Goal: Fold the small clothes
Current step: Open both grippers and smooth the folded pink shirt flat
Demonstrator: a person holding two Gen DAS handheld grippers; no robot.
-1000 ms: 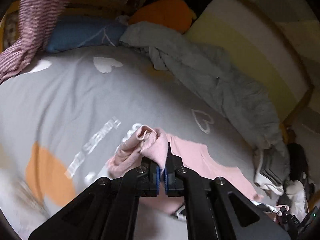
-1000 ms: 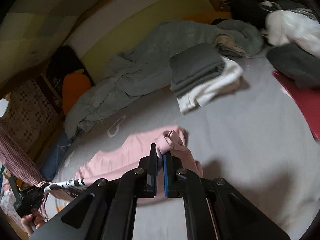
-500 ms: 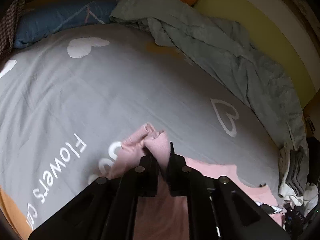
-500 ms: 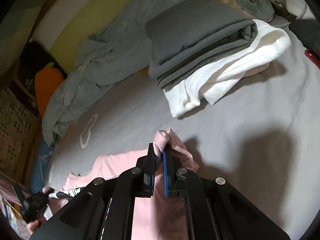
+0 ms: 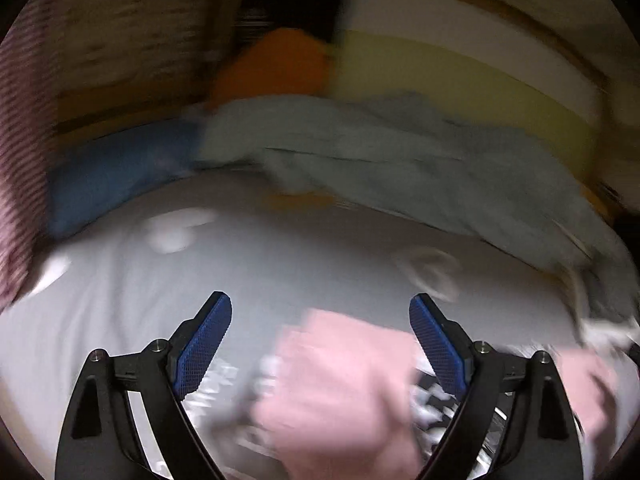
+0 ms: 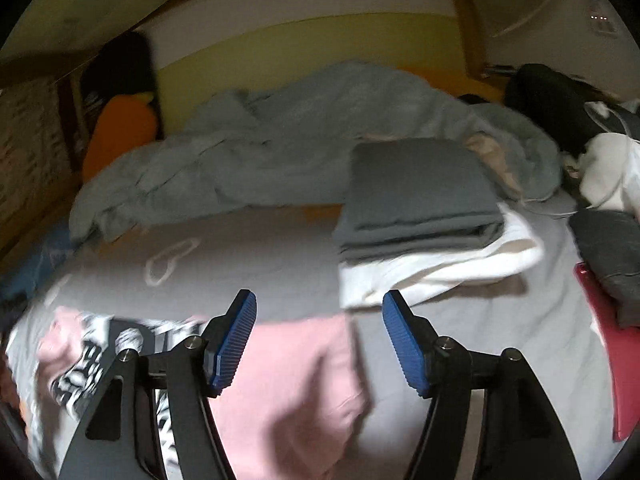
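Pink garment (image 5: 340,384) lying on the grey bed sheet (image 5: 280,264), low in both views, folded over itself with a black-and-white printed part showing at one side (image 6: 92,356). Blurred in the left wrist view, sharper in the right. Released by both tools: no pad touching the cloth.

Left gripper (image 5: 320,332) just opened, blue fingers (image 5: 204,344) standing wide apart, the pink cloth below and between them but not pinched. Right gripper (image 6: 318,336) likewise just opened, fingers (image 6: 234,340) spread fairly wide, the folded pink edge under the gap and nothing clamped.

Just beyond the garment on the right side, a stack of folded clothes: dark grey piece (image 6: 416,196) on top of a white one (image 6: 440,268). Behind that, a rumpled grey-green blanket (image 6: 280,148) running along the far edge of the bed. White heart outlines printed on the sheet (image 6: 168,260). Orange cushion (image 6: 120,132) at the far left corner, yellow and white wall panel (image 6: 320,40) behind. Red flat item (image 6: 612,360) and more dark and white laundry (image 6: 612,168) at the right. Blue pillow (image 5: 116,168) and a striped pink cloth (image 5: 20,160) at the left of the left wrist view.
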